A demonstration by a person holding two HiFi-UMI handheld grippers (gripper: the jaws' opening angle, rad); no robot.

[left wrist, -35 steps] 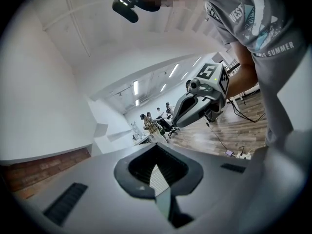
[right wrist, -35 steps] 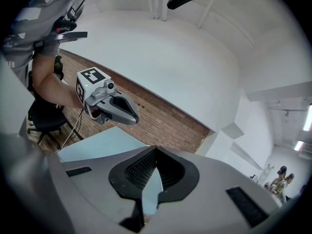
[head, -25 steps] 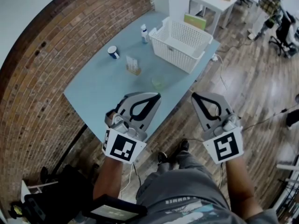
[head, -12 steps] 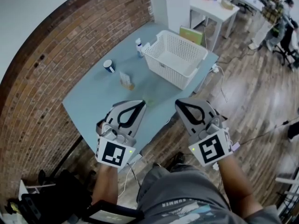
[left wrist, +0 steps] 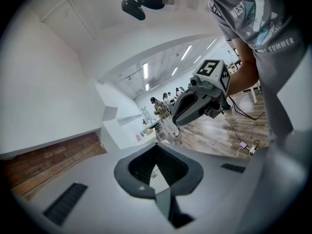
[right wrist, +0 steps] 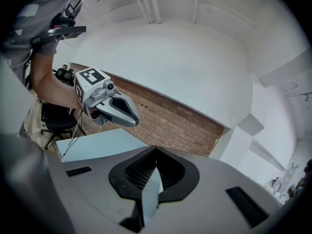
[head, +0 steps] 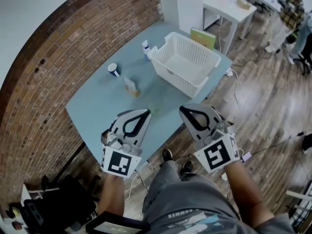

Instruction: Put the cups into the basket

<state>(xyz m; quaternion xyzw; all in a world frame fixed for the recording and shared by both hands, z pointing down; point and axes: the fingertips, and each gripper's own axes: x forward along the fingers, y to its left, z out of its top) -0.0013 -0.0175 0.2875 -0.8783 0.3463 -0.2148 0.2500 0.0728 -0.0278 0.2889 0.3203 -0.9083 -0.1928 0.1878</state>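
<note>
In the head view a white lattice basket stands empty at the far end of the light blue table. A blue-and-white cup sits near the brick-wall side, and a clear cup with an amber base stands between it and the basket. A faint greenish clear cup lies close to the near edge. My left gripper and right gripper hover over that near edge, both shut and empty. The left gripper view shows its jaws shut, and the right gripper view shows its jaws shut.
A small white bottle stands beside the basket's left corner. A green box sits behind the basket. A brick wall runs along the table's left. A white desk and people are beyond; a cable lies on the wooden floor.
Both grippers have dropped lower in the head view and drawn closer together, staying shut. The table and basket sit slightly farther away and more to the left.
</note>
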